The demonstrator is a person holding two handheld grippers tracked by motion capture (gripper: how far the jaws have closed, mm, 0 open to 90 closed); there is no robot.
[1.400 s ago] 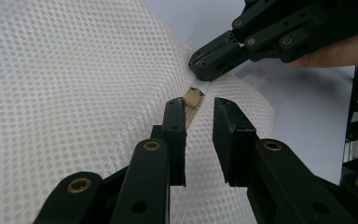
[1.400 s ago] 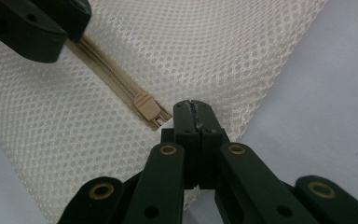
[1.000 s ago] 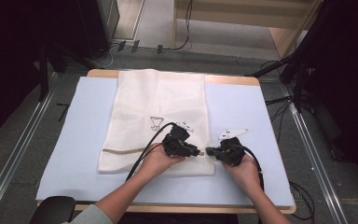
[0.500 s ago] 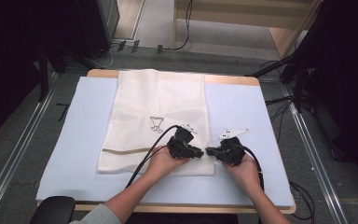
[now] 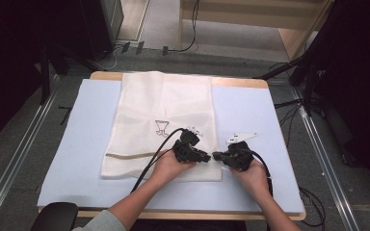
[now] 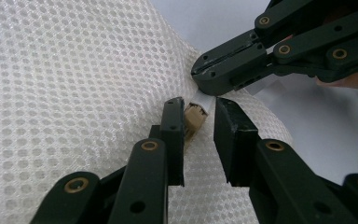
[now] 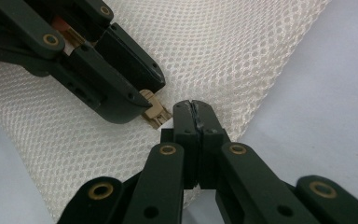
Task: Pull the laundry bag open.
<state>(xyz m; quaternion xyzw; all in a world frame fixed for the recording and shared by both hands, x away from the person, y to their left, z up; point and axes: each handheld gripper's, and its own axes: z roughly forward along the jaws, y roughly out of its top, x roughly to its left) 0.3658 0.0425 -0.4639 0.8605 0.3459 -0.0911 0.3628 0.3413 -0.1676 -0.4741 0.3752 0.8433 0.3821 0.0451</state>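
A white mesh bag [image 5: 164,110] lies flat on a pale blue mat [image 5: 250,110]. At its near right edge the two grippers meet tip to tip. My left gripper [image 5: 206,157] [image 6: 199,105] has its jaws around the tan zipper slider [image 6: 193,120] [image 7: 154,113]. A gap shows beside the slider, and the jaws have just been opening. My right gripper [image 5: 217,156] [image 7: 193,105] is shut on the white zipper tape [image 6: 202,99] right at the slider's end. A hand holds each gripper.
The mat covers a wooden table [image 5: 236,82], with bare mat to the left and right of the bag. A tan zipper line [image 5: 125,155] runs across the bag's near end. The left gripper's black cable [image 5: 149,163] trails toward the near edge. Cables lie on the floor beyond.
The left gripper has edged a little to the right, closer to the right gripper's tips. The right hand and the bag have stayed where they were.
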